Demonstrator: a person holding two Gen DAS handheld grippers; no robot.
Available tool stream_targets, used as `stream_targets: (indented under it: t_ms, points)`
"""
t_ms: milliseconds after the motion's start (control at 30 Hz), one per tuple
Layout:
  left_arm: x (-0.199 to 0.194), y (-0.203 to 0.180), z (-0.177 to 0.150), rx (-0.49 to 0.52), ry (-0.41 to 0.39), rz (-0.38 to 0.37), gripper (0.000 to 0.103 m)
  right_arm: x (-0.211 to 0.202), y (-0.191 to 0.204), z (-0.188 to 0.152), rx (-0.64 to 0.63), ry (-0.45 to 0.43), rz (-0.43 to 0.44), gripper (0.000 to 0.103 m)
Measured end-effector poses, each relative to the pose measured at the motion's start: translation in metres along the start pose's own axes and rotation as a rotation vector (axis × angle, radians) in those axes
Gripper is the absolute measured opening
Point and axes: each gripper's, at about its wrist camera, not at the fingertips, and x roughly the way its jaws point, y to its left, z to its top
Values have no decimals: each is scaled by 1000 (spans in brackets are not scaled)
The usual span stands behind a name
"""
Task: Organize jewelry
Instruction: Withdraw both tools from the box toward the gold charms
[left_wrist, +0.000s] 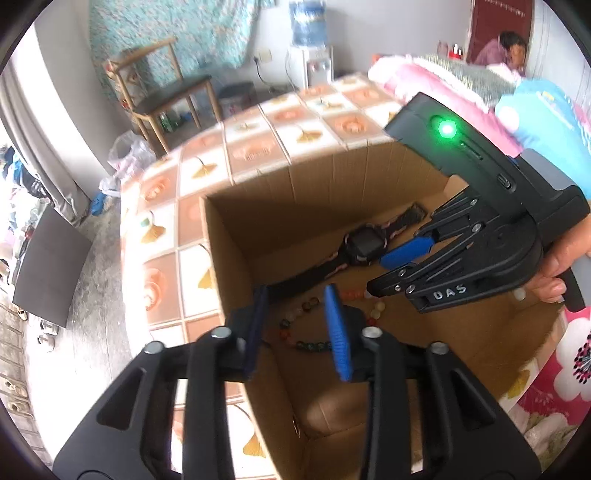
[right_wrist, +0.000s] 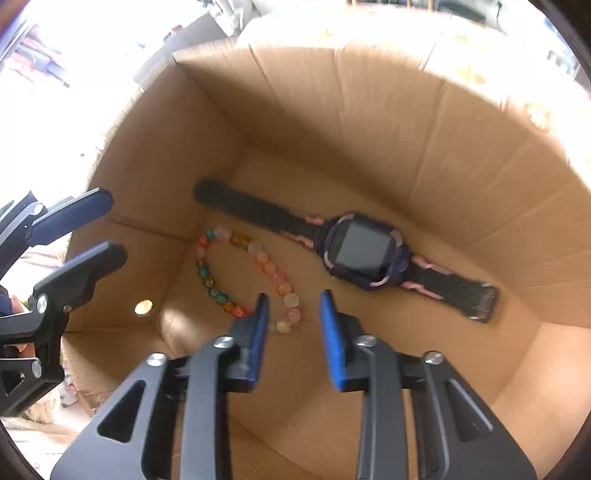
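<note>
Since both tongs (right_wrist: 291, 332) (left_wrist: 297, 332) hang parted and empty, watch (right_wrist: 364, 251) and bead bracelet (right_wrist: 240, 273) lie released in the box (right_wrist: 332, 110).

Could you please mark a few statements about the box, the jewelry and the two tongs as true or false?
1. The watch lies inside the cardboard box. True.
2. The bead bracelet hangs from the right tongs. False: it lies on the box floor; nothing is between those jaws.
3. The left tongs are open. True.
4. The watch screen faces down. False: it faces up.
</note>
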Motion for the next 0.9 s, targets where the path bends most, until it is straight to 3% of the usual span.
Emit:
stream_targets:
  t_ms: [233, 367, 467, 700, 900]
  points:
    - [-67, -1, -20, -35, -165, 27, 62, -83, 24, -33, -43, -234, -52, 53]
    - [-101, -3, -41, -66, -240, 37, 80, -133, 35, -66, -63, -372, -59, 57]
    - [-120, -2, -63, -106, -272, 35, 85, -164, 40, -105, -42, -449, -16, 58]
    - [-123, -9, -116, -184, -244, 32, 89, -166, 55, -194, 38, -555, 66, 60]
    - [-75, -27, -167, -197, -107, 71, 89, -109, 27, -248, 237, -529, 61, 60]
